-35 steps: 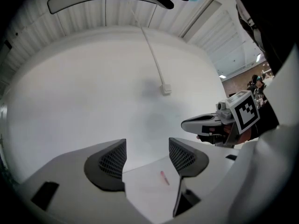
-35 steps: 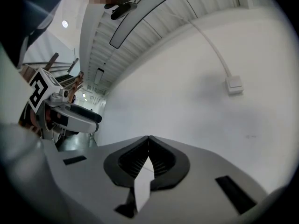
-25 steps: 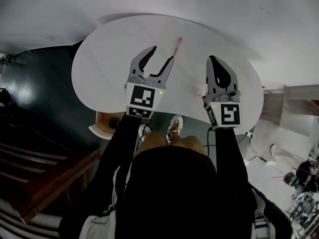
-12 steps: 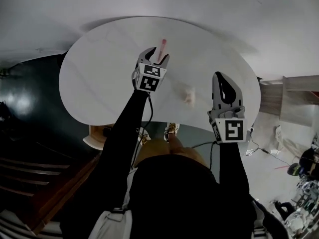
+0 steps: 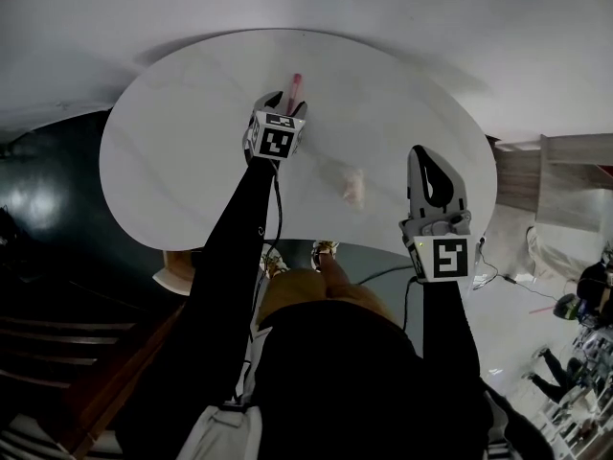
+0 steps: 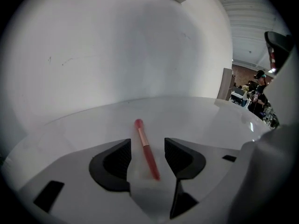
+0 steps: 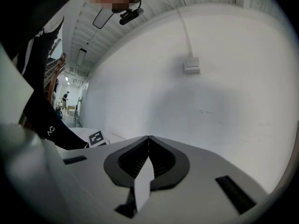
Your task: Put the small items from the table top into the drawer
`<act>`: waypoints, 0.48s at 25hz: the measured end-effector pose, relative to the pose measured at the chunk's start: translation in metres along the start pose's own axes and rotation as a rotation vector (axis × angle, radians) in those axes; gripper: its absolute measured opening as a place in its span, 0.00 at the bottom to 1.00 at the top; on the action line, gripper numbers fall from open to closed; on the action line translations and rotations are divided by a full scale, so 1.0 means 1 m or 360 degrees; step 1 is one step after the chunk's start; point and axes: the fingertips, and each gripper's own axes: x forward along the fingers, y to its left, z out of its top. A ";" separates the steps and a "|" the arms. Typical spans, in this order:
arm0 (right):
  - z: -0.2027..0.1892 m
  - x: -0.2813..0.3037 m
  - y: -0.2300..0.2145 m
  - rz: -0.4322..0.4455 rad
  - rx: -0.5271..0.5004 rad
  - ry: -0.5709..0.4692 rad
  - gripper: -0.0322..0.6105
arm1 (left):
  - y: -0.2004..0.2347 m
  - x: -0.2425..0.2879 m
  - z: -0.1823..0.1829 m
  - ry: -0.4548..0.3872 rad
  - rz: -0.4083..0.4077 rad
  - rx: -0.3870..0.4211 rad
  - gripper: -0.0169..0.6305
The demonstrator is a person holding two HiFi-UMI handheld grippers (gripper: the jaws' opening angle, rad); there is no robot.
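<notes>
With your left tongs (image 6: 147,143) spread wide, gripping nothing, and the pen (image 6: 142,133) lying on the table (image 5: 192,161) between their jaws, lower squarely and pinch its middle; your right tongs (image 7: 148,139) are closed and empty.

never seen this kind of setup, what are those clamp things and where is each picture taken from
A person holds a two-jaw gripper in each hand; the patterned cubes belong to the grippers. One picture looks down from a head camera onto a white table. The other two look along each gripper's jaws. The left gripper is open, with a pink pen lying on the table between its jaws, not pinched. The right gripper is shut and empty. A small pale item also lies on the table; what it is I cannot tell.
</notes>
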 end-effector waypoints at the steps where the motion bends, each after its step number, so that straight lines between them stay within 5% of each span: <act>1: 0.002 0.001 0.000 0.0003 0.0003 -0.0011 0.09 | 0.001 0.001 -0.002 0.0008 0.0000 -0.0009 0.40; 5: -0.001 0.004 -0.002 0.0012 -0.0016 -0.0022 0.09 | -0.002 0.003 -0.004 0.0040 -0.0018 0.0035 0.36; 6: -0.001 0.005 -0.002 0.0009 -0.0018 -0.0022 0.09 | -0.005 0.003 -0.004 0.0056 -0.0025 0.0061 0.18; 7: -0.002 0.007 -0.002 0.0011 -0.0017 -0.0018 0.09 | -0.008 0.004 -0.005 0.0070 -0.0029 0.0074 0.10; 12: 0.003 0.014 0.005 0.0013 0.0027 0.0018 0.09 | -0.012 -0.001 -0.003 0.0058 -0.0056 0.0030 0.10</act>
